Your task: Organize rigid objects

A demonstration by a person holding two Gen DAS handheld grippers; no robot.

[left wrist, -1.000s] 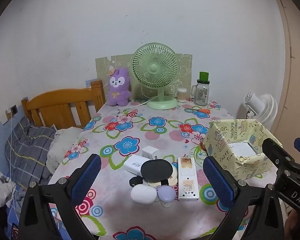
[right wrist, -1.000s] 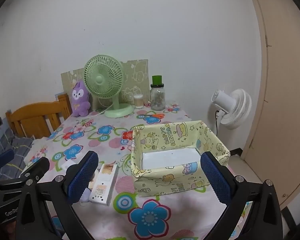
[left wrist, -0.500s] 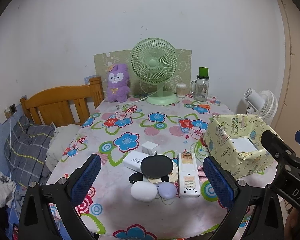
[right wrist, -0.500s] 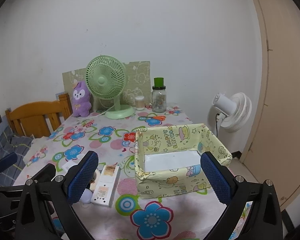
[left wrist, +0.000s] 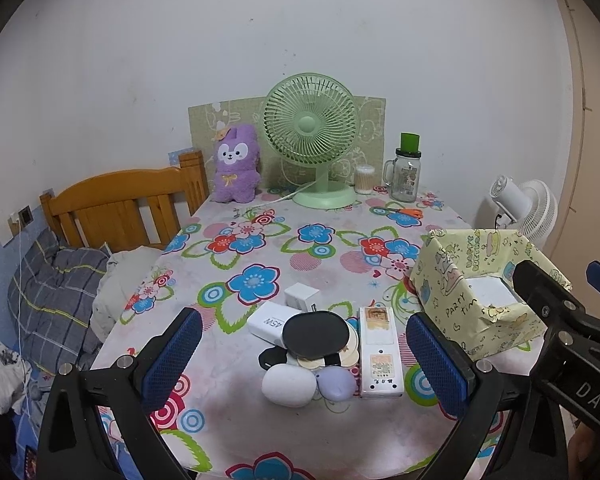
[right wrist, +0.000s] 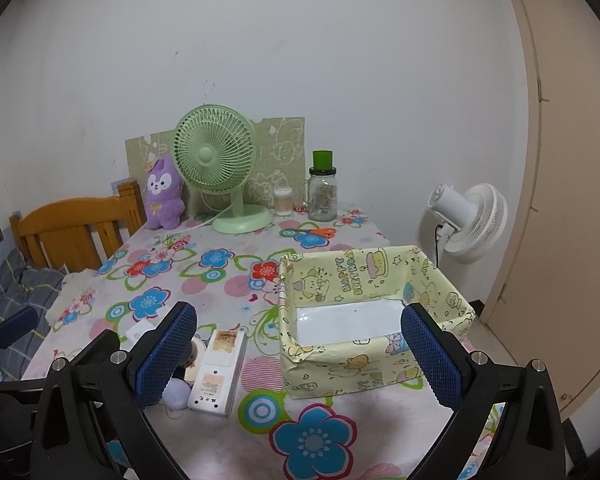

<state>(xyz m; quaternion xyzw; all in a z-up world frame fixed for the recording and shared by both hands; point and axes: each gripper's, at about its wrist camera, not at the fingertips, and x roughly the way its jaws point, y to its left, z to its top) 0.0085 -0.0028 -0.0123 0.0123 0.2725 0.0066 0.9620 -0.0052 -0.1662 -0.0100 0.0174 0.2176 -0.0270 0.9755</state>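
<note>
We hold the left gripper [left wrist: 300, 364] low at the near table edge, its two blue, mesh-textured pads [left wrist: 173, 354] spread wide apart with nothing between them but the view of the pile beyond. The right gripper [right wrist: 298, 354] is likewise wide open and empty, its pads framing the near wall of the box [right wrist: 374, 318]. Just ahead of the left gripper lies the cluster of rigid objects, touching or overlapping: one glossy white egg-shaped case [left wrist: 287, 385], one smaller lilac rounded case [left wrist: 337, 385] beside it, one flat matte black oval [left wrist: 315, 335] resting on top of cream round discs [left wrist: 350, 350] whose count we cannot tell, one long white rectangular remote [left wrist: 381, 351] on the right flank, one white charger block marked 45W [left wrist: 269, 322], and one small white cube adapter [left wrist: 301, 297] behind it. Right of the pile, close by, stands the single open box, paper-wrapped in pale yellow cartoon print, its walls creased, its floor plain white and bare. All sit on a floral tablecloth [left wrist: 260, 248]. At the far edge: one green slatted desk fan [left wrist: 311, 128], one purple fuzzy plush [left wrist: 236, 168], one glass jar with green lid [left wrist: 407, 170], one small swab tub [left wrist: 364, 179], one pair of orange-handled scissors [left wrist: 406, 212]. Off the table, one white fan [right wrist: 466, 218] and a wooden headboard [left wrist: 120, 204].
</note>
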